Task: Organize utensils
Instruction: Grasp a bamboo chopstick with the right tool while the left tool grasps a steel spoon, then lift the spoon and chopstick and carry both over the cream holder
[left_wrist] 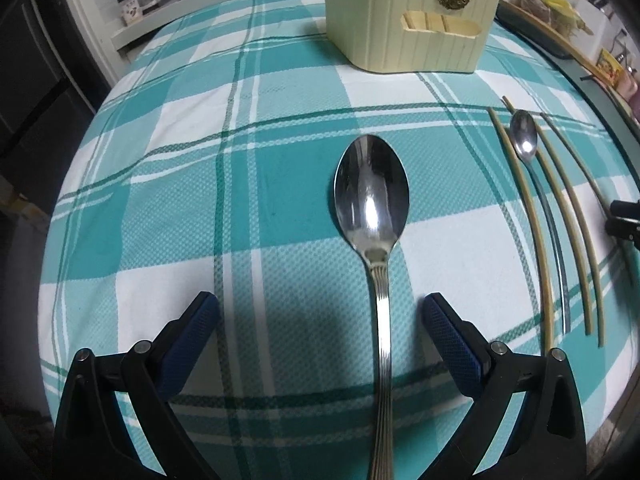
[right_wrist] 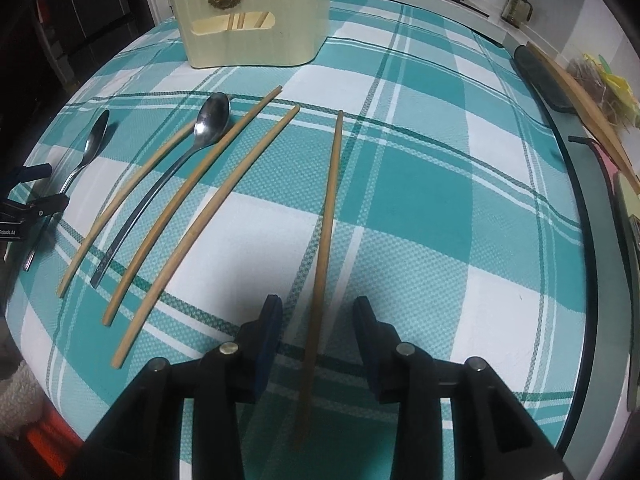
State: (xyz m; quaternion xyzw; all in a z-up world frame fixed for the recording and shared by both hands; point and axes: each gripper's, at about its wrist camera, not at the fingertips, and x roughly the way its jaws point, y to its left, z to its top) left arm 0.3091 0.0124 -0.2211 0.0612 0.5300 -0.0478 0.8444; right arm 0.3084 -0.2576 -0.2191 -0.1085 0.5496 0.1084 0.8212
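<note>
Two shiny steel spoons: one large with a ribbed handle (left_wrist: 371, 200) at left, one slim long-handled (right_wrist: 208, 120) among the sticks. Four loose tan wooden chopsticks: three (right_wrist: 192, 208) grouped near the slim spoon, one (right_wrist: 326, 236) apart at right. One cream ribbed utensil holder (right_wrist: 256, 16), far.

My left gripper (left_wrist: 320, 308) and right gripper (right_wrist: 318, 312): black angular linkage arms, round silver pivot pins, dark blue textured pads (left_wrist: 452, 336) on each finger
</note>
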